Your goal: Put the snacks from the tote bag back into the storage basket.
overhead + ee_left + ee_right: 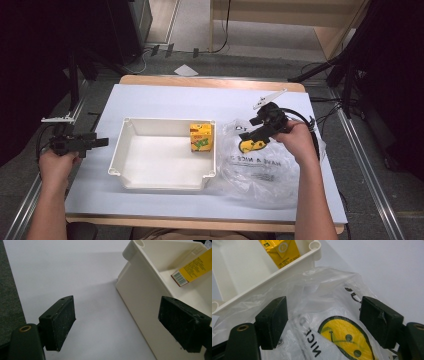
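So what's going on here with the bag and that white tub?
A person sits at a table with a grasping tool in each hand. The right tool, jaws open, hovers over a clear plastic bag printed with a yellow smiley face, just right of a white tub. A yellow carton stands in the tub's far right corner. The left tool, also open and holding nothing, waits left of the tub.

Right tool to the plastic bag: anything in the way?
Nothing visible. The right tool hangs open directly over the clear plastic bag, jaws either side of its yellow smiley print, with no object between them. The white bin and the yellow carton inside it sit off to the side of the bag.
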`<action>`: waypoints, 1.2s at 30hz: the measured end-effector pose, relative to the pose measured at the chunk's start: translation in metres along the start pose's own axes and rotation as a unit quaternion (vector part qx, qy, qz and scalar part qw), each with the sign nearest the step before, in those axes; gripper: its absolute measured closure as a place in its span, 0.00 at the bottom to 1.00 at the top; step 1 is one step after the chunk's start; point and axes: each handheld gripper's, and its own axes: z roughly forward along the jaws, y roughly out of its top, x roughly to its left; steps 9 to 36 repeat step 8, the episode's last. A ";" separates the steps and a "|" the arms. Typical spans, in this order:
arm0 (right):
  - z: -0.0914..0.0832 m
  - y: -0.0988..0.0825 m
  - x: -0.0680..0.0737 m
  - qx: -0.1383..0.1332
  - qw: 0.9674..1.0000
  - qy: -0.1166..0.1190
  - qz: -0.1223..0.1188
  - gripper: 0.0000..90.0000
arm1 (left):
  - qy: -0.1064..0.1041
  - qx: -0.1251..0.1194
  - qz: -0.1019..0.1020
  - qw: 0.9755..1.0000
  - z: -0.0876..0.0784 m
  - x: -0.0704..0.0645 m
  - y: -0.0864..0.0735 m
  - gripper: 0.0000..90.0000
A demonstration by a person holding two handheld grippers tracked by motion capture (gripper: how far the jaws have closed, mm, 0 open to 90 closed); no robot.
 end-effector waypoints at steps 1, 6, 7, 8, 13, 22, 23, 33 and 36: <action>0.000 0.000 0.001 -0.002 1.000 -0.001 -0.005 0.26 | 0.000 0.000 0.000 1.000 0.000 0.000 0.000 0.17; -0.001 0.003 0.004 -0.008 1.000 -0.003 -0.016 0.26 | 0.000 0.000 -0.001 1.000 0.000 0.000 0.000 0.17; -0.001 0.003 0.004 -0.007 1.000 -0.003 -0.018 0.27 | 0.000 0.000 -0.001 1.000 0.000 0.000 0.000 0.17; 0.000 0.003 0.004 -0.005 1.000 0.002 -0.017 0.28 | 0.000 0.000 -0.001 1.000 0.000 0.000 0.000 0.17; 0.000 0.003 0.004 -0.005 1.000 0.002 -0.017 0.28 | 0.000 0.000 -0.001 1.000 0.000 0.000 0.000 0.17; 0.000 0.003 0.004 -0.005 1.000 0.002 -0.017 0.28 | 0.000 0.000 -0.001 1.000 0.000 0.000 0.000 0.17; 0.000 0.003 0.004 -0.005 1.000 0.002 -0.017 0.28 | 0.000 0.000 -0.001 1.000 0.000 0.000 0.000 0.17; 0.000 0.003 0.004 -0.005 1.000 0.002 -0.017 0.28 | 0.000 0.000 -0.001 1.000 0.000 0.000 0.000 0.17; 0.000 0.003 0.004 -0.005 1.000 0.002 -0.017 0.28 | 0.000 0.000 -0.001 1.000 0.000 0.000 0.000 0.17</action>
